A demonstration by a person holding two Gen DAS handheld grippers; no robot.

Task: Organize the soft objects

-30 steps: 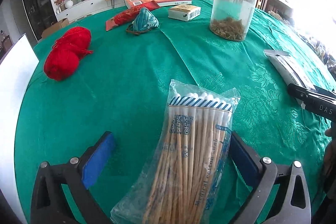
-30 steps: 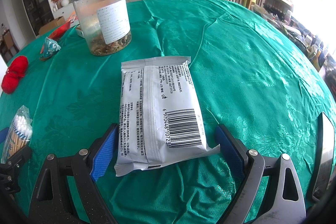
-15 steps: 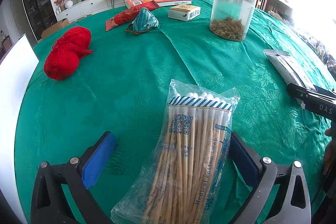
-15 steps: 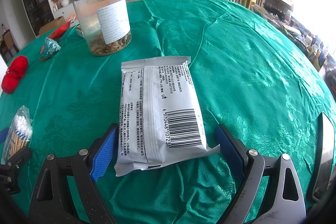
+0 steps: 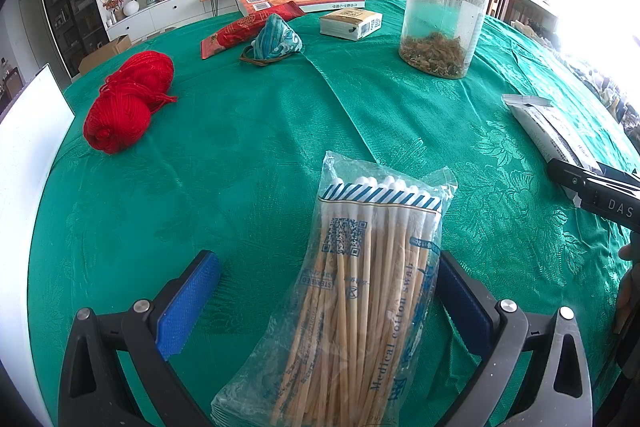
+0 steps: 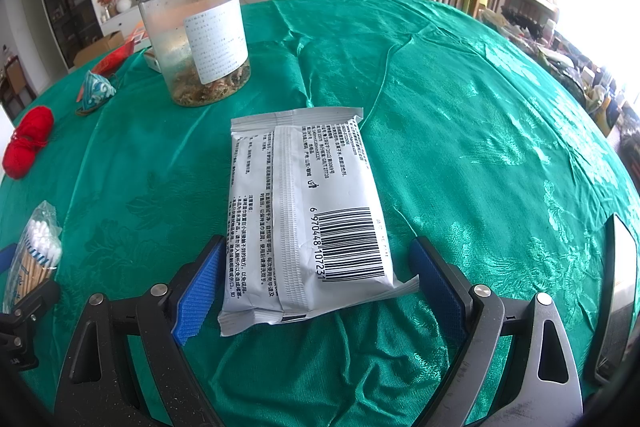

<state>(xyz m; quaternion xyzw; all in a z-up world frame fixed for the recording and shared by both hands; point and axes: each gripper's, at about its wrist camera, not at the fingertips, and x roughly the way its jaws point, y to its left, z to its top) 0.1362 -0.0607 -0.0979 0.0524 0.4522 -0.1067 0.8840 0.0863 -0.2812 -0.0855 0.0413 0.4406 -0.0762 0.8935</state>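
Both tongs open: left tongs (image 5: 328, 301) straddle swab bag (image 5: 360, 299), right tongs (image 6: 316, 285) straddle white packet (image 6: 304, 215). Center each, close gently mid-body, avoid pinching cloth on counter (image 5: 248, 147).

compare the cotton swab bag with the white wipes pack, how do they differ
The cotton swab bag is clear, showing wooden sticks; the white wipes pack is opaque with a barcode. The bag is long and narrow, the pack broader. Both lie flat on the green tablecloth between open tongs.
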